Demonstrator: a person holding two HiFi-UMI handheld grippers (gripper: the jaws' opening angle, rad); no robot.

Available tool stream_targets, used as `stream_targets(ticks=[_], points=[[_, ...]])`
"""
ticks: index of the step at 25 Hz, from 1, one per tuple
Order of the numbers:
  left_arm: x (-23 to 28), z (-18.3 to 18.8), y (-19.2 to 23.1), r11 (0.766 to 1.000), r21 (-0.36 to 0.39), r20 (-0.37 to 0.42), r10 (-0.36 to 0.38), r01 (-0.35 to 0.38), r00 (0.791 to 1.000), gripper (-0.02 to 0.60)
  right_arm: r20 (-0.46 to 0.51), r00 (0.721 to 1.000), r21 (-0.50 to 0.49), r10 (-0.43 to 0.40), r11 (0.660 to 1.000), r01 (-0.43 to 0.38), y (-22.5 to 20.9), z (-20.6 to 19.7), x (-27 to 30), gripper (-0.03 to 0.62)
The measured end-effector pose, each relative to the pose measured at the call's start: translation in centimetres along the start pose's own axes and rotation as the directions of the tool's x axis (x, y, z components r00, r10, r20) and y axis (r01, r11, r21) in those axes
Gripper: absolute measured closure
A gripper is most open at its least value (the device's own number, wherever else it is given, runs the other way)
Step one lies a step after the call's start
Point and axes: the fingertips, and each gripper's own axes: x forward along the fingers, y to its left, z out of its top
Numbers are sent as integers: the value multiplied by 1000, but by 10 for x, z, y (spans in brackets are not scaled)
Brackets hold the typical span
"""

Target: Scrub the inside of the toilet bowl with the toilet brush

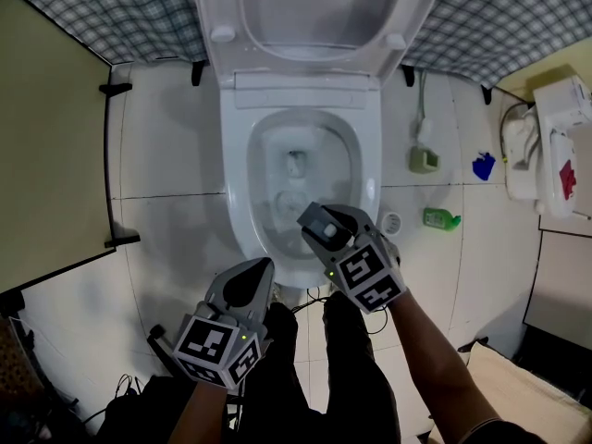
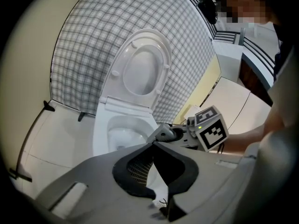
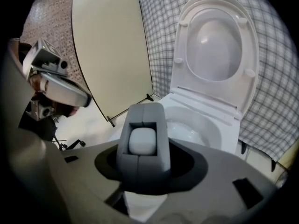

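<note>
as left tongs (image 1: pixel 265 266), right tongs (image 1: pixel 311 218) sit shut | toilet lid (image 1: pixel 314 12) up

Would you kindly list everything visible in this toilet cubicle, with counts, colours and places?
toilet: one, white, centre, lid raised
checked cloth: one, grey and white, behind the toilet
partition panel: one, beige, left side
bottle: one, green, lying on the floor right of the toilet
small item: one, blue, on the floor further right; too small to identify
floor drain: one, pale, round, beside the toilet's right side
unit: one, white with a red mark, far right edge
left gripper: one, grey, jaws together, near the toilet's front
right gripper: one, grey, jaws together, above the bowl's front edge
forearm: one, behind the right gripper
</note>
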Motion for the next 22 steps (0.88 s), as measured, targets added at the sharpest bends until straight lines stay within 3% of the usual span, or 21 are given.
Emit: stream_targets(ticks=[5, 9, 15, 22], points=[[-1, 0, 2, 1000, -3, 2, 0, 0, 1000, 592, -4, 995, 77, -95, 993, 95, -31, 1, 26, 370], [-1, 2, 8, 1000, 1, 1, 2, -2, 1000, 592, 86, 986, 193, -143, 973, 124, -51, 29, 16, 372], [-4, 6, 14, 1000, 1, 2, 9, -9, 1000, 592, 217, 945, 298, -246, 938, 175, -71, 85, 6, 373], [-5, 8, 23, 1000, 1, -1, 18, -18, 1000, 592, 230, 909, 419, -348, 878, 231, -94, 92, 16, 375]])
